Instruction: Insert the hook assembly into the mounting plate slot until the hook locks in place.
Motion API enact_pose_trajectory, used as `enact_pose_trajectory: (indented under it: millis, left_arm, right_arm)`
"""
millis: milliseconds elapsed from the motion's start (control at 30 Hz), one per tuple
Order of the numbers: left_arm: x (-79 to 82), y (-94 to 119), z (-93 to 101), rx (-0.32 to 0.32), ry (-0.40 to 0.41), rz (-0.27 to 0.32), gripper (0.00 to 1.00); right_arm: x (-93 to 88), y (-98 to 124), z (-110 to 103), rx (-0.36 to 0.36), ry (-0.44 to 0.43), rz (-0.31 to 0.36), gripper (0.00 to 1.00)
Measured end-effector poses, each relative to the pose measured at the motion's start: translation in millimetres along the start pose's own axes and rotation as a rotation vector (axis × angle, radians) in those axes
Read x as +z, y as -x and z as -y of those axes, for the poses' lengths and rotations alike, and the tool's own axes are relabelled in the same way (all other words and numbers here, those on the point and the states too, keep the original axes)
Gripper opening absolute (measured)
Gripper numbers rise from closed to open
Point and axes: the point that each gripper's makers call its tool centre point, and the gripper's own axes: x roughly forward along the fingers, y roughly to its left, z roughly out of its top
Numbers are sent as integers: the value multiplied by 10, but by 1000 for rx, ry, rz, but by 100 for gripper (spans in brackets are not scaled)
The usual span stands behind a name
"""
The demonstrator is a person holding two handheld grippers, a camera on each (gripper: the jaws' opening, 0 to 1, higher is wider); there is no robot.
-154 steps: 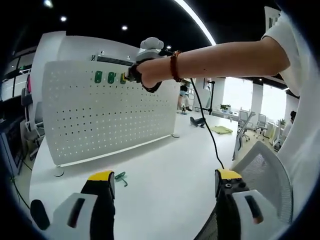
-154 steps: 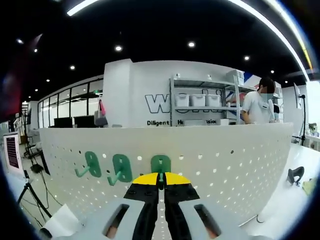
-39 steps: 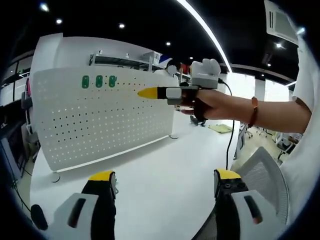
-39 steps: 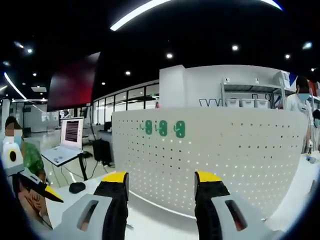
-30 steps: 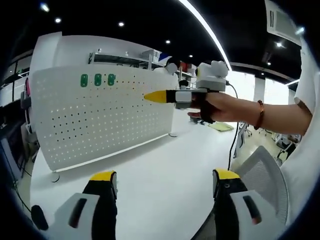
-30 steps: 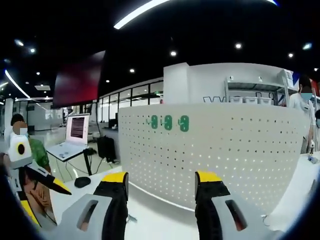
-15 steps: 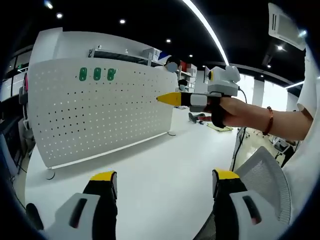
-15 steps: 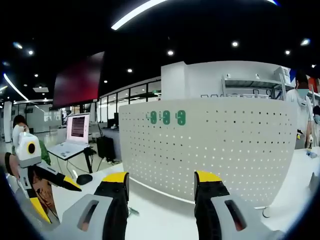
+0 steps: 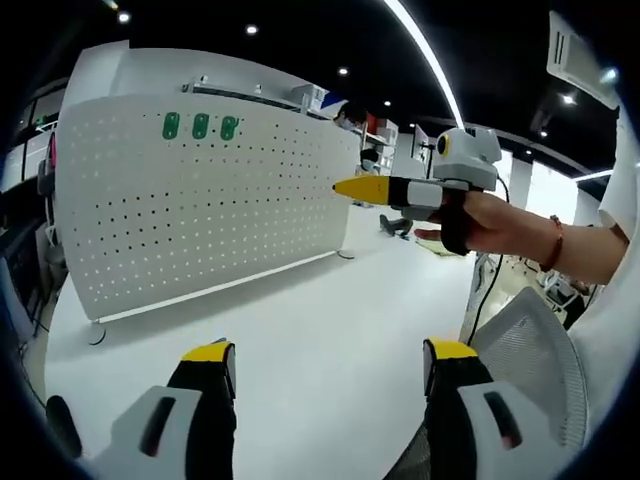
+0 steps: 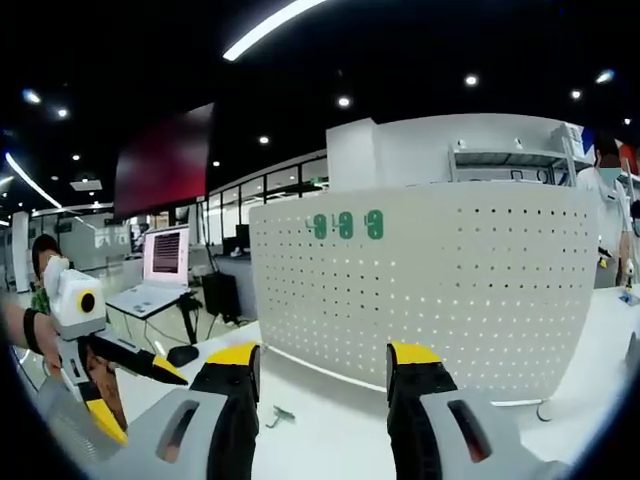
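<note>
Now, as seen:
Hooks: three green hooks sat in the upper left of the white pegboard, far across the table.
Left gripper: spread wide, empty.
Right gripper: spread wide, empty.
Spare hook: small green piece lay on table near the board.

Pegboard matt white perforated sheet, looks like painted metal. Green hooks look plastic. Table smooth, matt white. Chair back grey mesh.
</note>
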Motion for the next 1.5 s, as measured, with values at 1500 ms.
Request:
enact_pose_trajectory:
  millis: [1500]
  left_arm:
    - [-302, -199, -339, 38, 68, -106, 74]
  right_arm:
    - [-420, 419, -258, 131, -23, -90, 62]
